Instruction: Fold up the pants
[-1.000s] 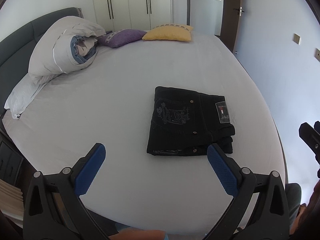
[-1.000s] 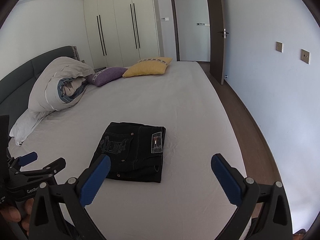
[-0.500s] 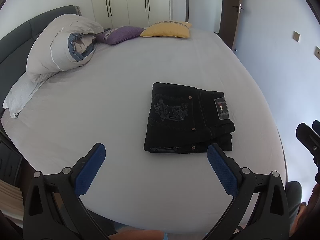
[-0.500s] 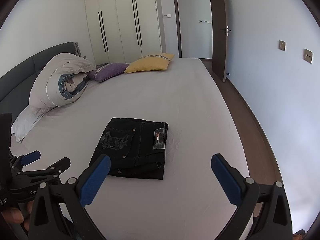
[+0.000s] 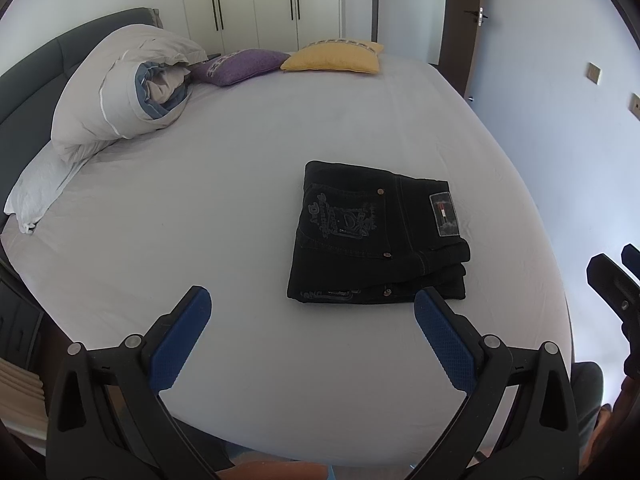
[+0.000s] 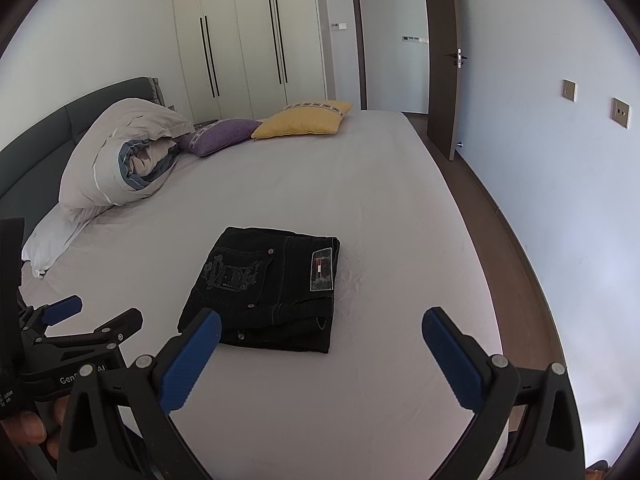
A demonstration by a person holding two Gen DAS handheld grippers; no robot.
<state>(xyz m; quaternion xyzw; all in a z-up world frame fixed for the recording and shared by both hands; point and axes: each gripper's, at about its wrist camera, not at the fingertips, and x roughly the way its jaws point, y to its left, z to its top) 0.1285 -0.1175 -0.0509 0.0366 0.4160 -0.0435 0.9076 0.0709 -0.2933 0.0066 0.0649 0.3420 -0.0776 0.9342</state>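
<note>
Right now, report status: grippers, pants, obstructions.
Left gripper open, empty, above the bed. Right gripper open, empty. Black pants folded in a compact stack on the sheet, nothing touching them. Nothing in the way.

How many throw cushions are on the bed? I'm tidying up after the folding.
2: a purple cushion beside the rolled duvet, and a yellow cushion right of it. Others could be hidden behind the duvet.

bed: pale sheet (image 5: pixel 248 208), dark headboard (image 6: pixel 44 136) at 9 o'clock
cushions: purple (image 5: pixel 244 65), yellow (image 5: pixel 334 56), 12 o'clock
duvet: rolled (image 5: pixel 120 88), 10 o'clock
</note>
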